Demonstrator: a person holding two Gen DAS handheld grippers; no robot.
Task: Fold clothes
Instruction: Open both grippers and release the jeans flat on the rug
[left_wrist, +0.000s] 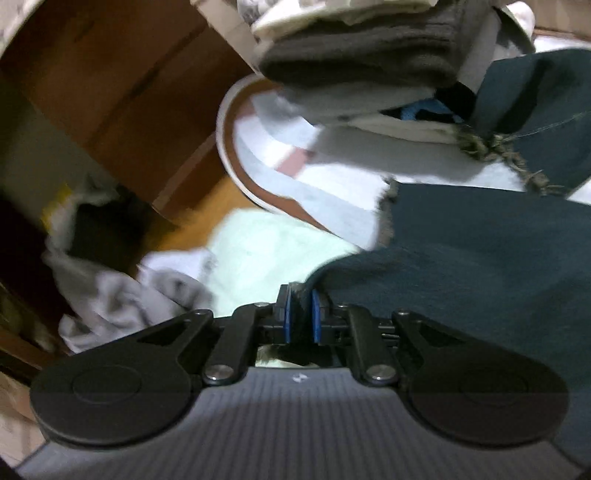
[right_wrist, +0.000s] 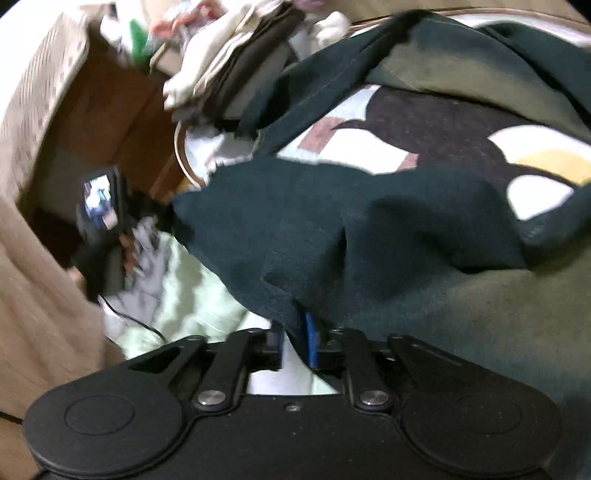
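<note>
- The left gripper (left_wrist: 300, 314) has its jaws narrowly parted, an edge of the dark teal garment (left_wrist: 480, 266) lying between the blue pads (left_wrist: 286, 314); whether they pinch it is unclear.
- The right gripper (right_wrist: 295, 341) stands slightly apart, the same cloth's edge draping between its fingers.
- The garment spreads over a patterned mat (right_wrist: 424, 136), beside a stack of folded clothes (left_wrist: 354, 51).

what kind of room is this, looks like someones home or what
Probably a home, likely a bedroom or laundry corner: a stack of folded clothes, a patterned blanket under a dark teal garment, and wooden furniture beside them.
</note>
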